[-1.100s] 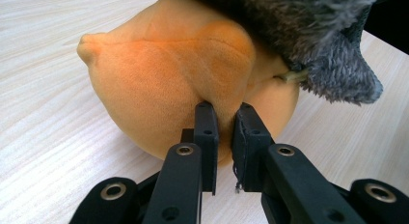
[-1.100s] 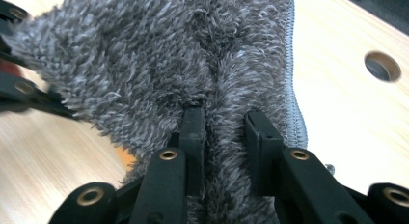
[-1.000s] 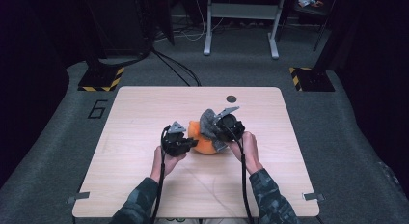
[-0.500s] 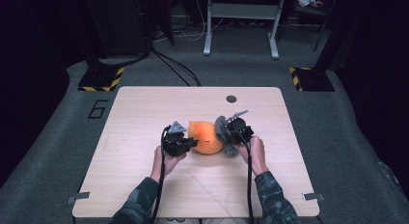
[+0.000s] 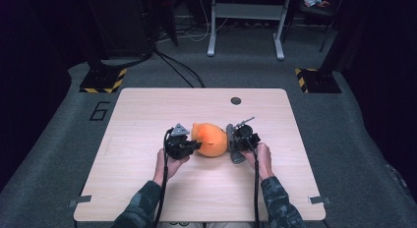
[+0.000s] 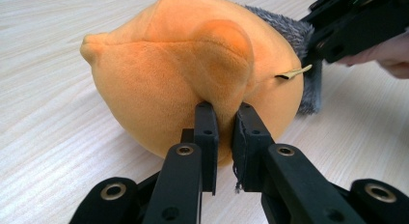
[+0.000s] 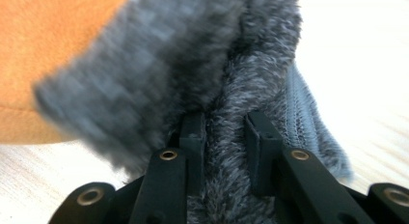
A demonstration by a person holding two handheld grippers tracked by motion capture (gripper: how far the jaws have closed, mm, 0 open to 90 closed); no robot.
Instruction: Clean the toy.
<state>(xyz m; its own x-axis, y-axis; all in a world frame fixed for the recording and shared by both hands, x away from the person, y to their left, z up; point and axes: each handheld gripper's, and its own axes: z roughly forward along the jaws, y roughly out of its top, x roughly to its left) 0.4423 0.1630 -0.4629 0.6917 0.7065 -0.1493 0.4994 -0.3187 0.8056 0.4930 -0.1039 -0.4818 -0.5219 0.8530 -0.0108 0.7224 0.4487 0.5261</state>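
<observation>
The table (image 5: 147, 198) carries everything near its middle, with bare wood stretching wide toward the left edge, the near edge and both far corners; a small dark round spot (image 5: 236, 100) sits close to the far edge, right of centre. The left gripper (image 5: 193, 146) lies just left of the orange plush toy (image 5: 212, 138), and in the left gripper view its jaws are clenched on a rounded orange flap of the plush (image 6: 226, 64), the pads pinching the fabric between them. The toy rests on the wood at the table's centre, well apart from every edge. On its right side hangs a grey furry part (image 5: 235, 154), and the right gripper (image 5: 234, 139) grasps that fur; in the right gripper view grey pile (image 7: 226, 137) bulges between the two pads. There the fur at the left is blurred and the toy's orange body is cut off at the top corner. From above, the grippers' bodies hide where jaws meet plush.
</observation>
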